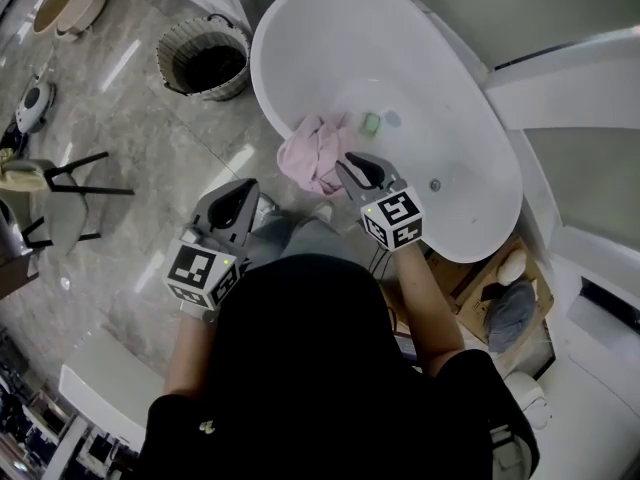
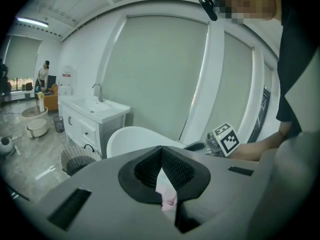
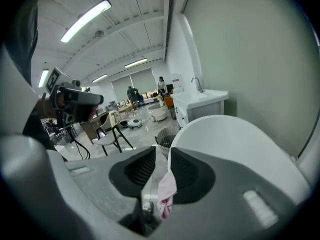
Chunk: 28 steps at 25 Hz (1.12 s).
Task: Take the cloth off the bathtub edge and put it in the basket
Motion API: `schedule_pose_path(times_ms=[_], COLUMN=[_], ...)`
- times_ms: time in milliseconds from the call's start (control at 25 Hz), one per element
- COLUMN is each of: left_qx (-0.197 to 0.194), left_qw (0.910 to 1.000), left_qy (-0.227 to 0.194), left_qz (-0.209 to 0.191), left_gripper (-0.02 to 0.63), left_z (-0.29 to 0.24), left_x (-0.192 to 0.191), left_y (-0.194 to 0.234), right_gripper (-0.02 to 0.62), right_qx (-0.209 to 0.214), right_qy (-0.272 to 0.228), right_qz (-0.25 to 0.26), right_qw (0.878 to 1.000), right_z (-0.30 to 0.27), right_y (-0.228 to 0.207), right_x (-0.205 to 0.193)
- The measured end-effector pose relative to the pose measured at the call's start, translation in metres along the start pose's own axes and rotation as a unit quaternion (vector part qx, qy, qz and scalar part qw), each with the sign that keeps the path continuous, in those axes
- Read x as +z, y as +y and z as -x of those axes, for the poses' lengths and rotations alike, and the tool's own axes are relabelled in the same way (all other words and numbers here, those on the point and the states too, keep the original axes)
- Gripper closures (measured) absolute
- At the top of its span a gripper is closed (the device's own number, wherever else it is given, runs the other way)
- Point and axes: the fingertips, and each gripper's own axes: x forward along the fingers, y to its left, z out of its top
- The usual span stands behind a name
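Count: one bathtub (image 1: pixel 262 78), one pink cloth (image 1: pixel 312 155), one basket (image 1: pixel 205 60), two grippers. The cloth lies bunched over the near rim of the bathtub. The basket stands on the floor beside the tub, well apart from the cloth. The right gripper (image 1: pixel 350 166) tilts downward, tips just beside the cloth, jaws slightly apart with the cloth showing in the gap. The left gripper (image 1: pixel 244 188) points downward short of the rim, jaw tips together, holding nothing.

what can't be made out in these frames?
- Head view: whether the right gripper touches the cloth; its tips overlap the cloth's edge.
- Head view: what lies in the basket; its inside is dark.
- Head view: the small green thing in the bathtub is too small to name.
- Left gripper view: the cloth shows only as a sliver; the left gripper's body hides the rest.
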Motion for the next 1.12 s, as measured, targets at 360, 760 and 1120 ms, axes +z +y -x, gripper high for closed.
schedule_pose_path(times_ms=[360,760,1120], left_qx=[0.041,0.063,0.082], left_qw=[0.9980,0.9950,0.9907], left_qy=[0.027,0.057,0.082], left_qz=[0.038,0.053,0.071], left_gripper=[0.594,0.594,0.594], left_z=[0.023,0.053,0.077], left_x=[-0.041,-0.084,-0.119], left_y=[0.042,0.072,0.091], right_gripper=[0.372,0.230,0.167], right_qx=[0.015,-0.005,-0.033], right_qy=[0.116,0.222,0.292], right_qz=[-0.005,-0.007,0.000], right_qw=[0.993,0.975,0.956], right_z=[-0.089,-0.165,-0.216], right_y=[-0.008,-0.022,-0.037], right_x=[-0.075,-0.165,-0.230])
